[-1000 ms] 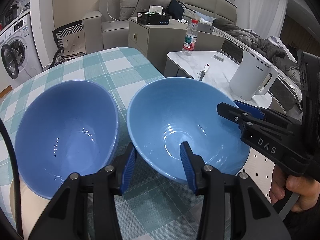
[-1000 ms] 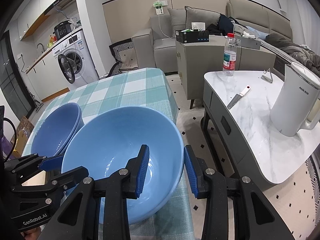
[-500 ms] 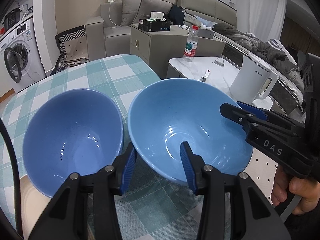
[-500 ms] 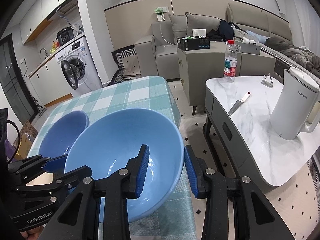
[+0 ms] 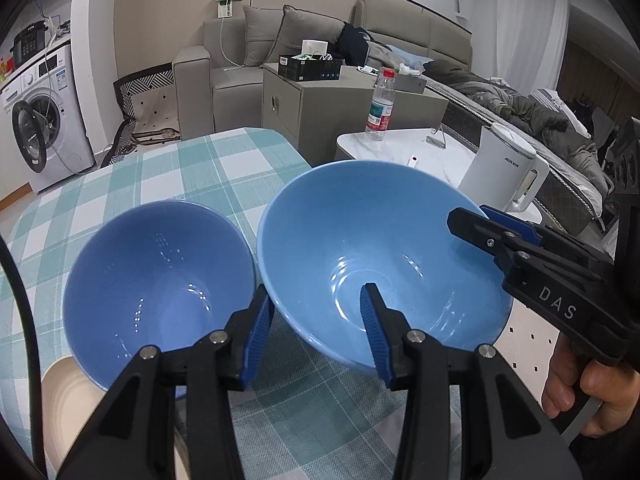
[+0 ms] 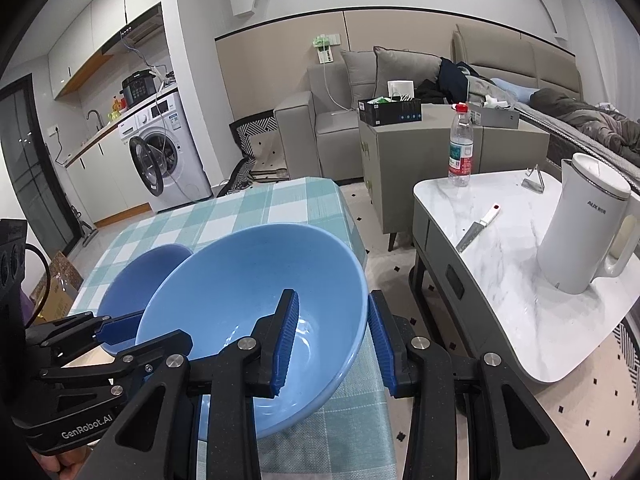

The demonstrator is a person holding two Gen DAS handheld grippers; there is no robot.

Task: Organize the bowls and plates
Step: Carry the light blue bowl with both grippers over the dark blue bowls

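Observation:
A large light-blue bowl (image 5: 372, 256) is held up above the checked tablecloth (image 5: 192, 168), tilted. My left gripper (image 5: 316, 328) straddles its near rim, one finger outside and one inside. My right gripper (image 6: 334, 340) straddles its right rim (image 6: 360, 304) the same way and shows in the left wrist view (image 5: 492, 232). Both have blue pads. A smaller darker-blue bowl (image 5: 156, 288) sits to the left on the table, also seen in the right wrist view (image 6: 140, 276). A cream plate (image 5: 68, 404) lies under it at the near left.
The table edge falls off to the right of the bowls. Beyond the gap stands a marble side table (image 6: 512, 264) with a white kettle (image 6: 584, 232), a knife (image 6: 476, 228) and a water bottle (image 6: 460, 148). A washing machine (image 6: 168, 152) and sofa stand behind.
Both grippers have risen and drawn back with the large bowl between them. The bowls look smaller and more of the room shows. The smaller bowl stays put.

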